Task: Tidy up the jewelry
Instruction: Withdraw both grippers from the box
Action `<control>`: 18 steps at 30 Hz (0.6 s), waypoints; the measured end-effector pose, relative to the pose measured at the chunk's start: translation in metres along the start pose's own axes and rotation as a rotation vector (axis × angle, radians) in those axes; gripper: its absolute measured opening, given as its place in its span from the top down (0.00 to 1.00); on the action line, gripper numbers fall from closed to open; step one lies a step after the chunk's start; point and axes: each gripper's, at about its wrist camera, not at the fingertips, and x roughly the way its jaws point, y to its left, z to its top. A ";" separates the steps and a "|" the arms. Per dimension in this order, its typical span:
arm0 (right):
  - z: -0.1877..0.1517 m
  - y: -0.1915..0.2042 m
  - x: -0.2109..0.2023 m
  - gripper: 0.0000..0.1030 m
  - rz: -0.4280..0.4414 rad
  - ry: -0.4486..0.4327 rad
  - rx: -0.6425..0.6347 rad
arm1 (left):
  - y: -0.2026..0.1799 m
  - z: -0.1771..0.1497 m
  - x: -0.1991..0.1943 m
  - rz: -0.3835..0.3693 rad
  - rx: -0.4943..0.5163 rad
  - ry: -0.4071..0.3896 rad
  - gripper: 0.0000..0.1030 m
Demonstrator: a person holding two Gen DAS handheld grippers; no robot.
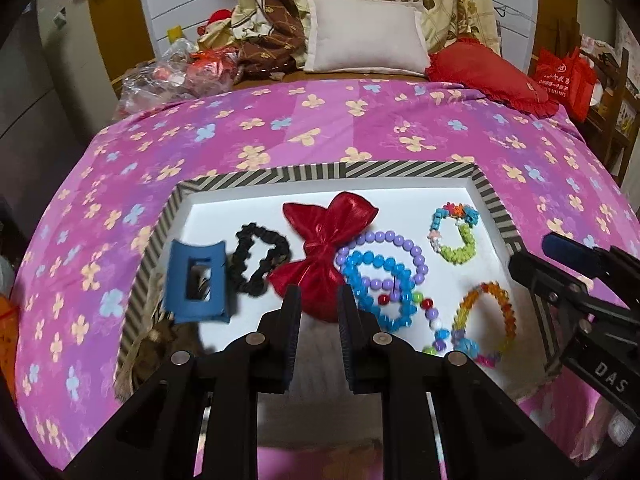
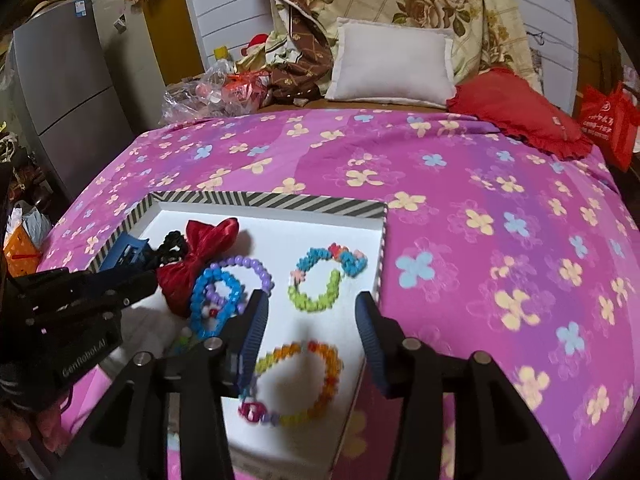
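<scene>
A white tray with a striped rim (image 1: 320, 171) (image 2: 280, 201) lies on the pink bedspread. In it lie a blue hair claw (image 1: 199, 282), a black scrunchie (image 1: 260, 262), a red satin bow (image 1: 326, 248) (image 2: 200, 258), blue and purple bead bracelets (image 1: 380, 276) (image 2: 224, 284), a green-and-blue bracelet (image 1: 456, 234) (image 2: 326, 276) and an orange-yellow bracelet (image 1: 486, 318) (image 2: 300, 384). My left gripper (image 1: 319, 300) is open and empty just above the bow's near end. My right gripper (image 2: 310, 306) is open and empty above the orange-yellow bracelet.
The pink flowered bedspread (image 2: 500, 208) surrounds the tray. A white pillow (image 1: 366, 38), a red cushion (image 1: 488, 74), heaped quilts and plastic bags (image 1: 176, 76) lie at the head of the bed. A grey fridge (image 2: 68, 92) stands left; a red bag (image 2: 610, 120) stands right.
</scene>
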 end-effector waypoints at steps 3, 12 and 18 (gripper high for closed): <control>-0.011 0.006 -0.015 0.46 -0.001 -0.012 -0.001 | 0.006 -0.011 -0.012 -0.007 -0.025 -0.011 0.72; -0.045 0.036 -0.065 0.34 0.000 -0.064 0.008 | 0.018 -0.047 -0.055 0.010 -0.062 -0.076 0.72; -0.066 0.051 -0.085 0.31 0.005 -0.083 0.043 | 0.016 -0.071 -0.089 0.012 -0.032 -0.134 0.66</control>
